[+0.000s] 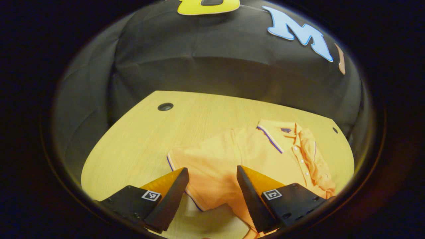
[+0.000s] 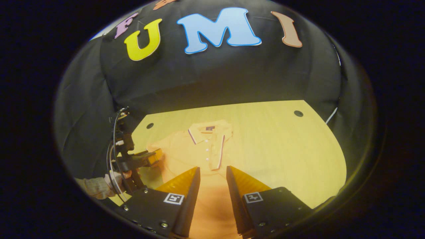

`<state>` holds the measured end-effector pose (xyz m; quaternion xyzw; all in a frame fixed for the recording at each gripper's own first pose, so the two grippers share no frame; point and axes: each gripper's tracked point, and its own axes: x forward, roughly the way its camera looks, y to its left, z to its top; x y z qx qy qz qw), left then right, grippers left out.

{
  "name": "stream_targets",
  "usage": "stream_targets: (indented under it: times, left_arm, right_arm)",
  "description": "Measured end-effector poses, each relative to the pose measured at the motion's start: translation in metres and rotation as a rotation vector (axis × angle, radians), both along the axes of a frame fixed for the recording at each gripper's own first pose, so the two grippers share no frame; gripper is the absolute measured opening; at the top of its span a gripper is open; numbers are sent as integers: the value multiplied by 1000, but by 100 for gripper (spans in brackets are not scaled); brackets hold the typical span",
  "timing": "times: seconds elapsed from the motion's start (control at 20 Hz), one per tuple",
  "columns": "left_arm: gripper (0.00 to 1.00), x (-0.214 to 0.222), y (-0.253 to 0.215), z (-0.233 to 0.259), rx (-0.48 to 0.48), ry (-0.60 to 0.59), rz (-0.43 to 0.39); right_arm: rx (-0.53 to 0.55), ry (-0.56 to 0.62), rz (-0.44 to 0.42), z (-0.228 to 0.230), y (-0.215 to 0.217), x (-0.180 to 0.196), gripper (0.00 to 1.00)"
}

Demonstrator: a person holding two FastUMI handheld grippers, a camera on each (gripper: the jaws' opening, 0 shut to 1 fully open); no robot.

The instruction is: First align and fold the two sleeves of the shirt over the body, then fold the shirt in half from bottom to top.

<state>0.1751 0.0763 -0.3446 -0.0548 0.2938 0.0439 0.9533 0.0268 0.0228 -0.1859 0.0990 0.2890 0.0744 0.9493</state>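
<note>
My left tool hangs with its fingers apart over the left sleeve of the orange polo shirt, which lies face up on the worktop, collar at the far end from me. Nothing sits between the fingers yet. My right tool is open too, poised above the shirt's lower body with the button placket straight ahead of it.

The right sleeve already looks folded in along the placket, so I judge the left sleeve is the step in hand. To do it well I should come down on the striped cuff edge just ahead of my left tool, pinch one layer only, lift low and carry it across toward the placket so its edge lines up with the other sleeve.

A small dark label sits inside the collar; its writing is too small to read.
</note>
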Motion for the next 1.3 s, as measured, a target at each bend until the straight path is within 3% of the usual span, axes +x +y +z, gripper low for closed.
stream_targets:
  times: [0.2,0.35,0.45,0.6,0.65,0.7,0.75,0.85,1.1,1.3]
  left_arm:
    - [94,-2,2,-15,19,40,14]
    - [100,-5,4,-22,108,91,-3]
    - [91,0,-6,-18,110,78,-23]
    - [58,3,-1,-19,99,51,14]
    - [39,4,-2,-16,82,37,21]
    - [30,4,1,-17,74,31,34]
    - [13,4,1,-15,60,24,39]
    - [6,2,5,-16,72,31,58]
    - [6,-1,-1,-7,74,33,54]
    - [6,8,-20,21,94,-21,-3]
  right_arm:
    - [-7,5,-7,-3,-7,-1,51]
    - [-5,9,-11,-5,-9,1,51]
    - [0,8,-15,-6,-10,2,51]
    - [1,8,-16,-9,-11,2,51]
    - [1,9,-16,-10,-12,1,51]
    - [0,11,-17,-12,-12,0,51]
    - [1,13,-18,-13,-13,-1,51]
    - [6,18,-24,-14,-16,-2,51]
    - [9,13,-35,-15,-20,-1,51]
    - [20,16,-44,-18,-21,-3,51]
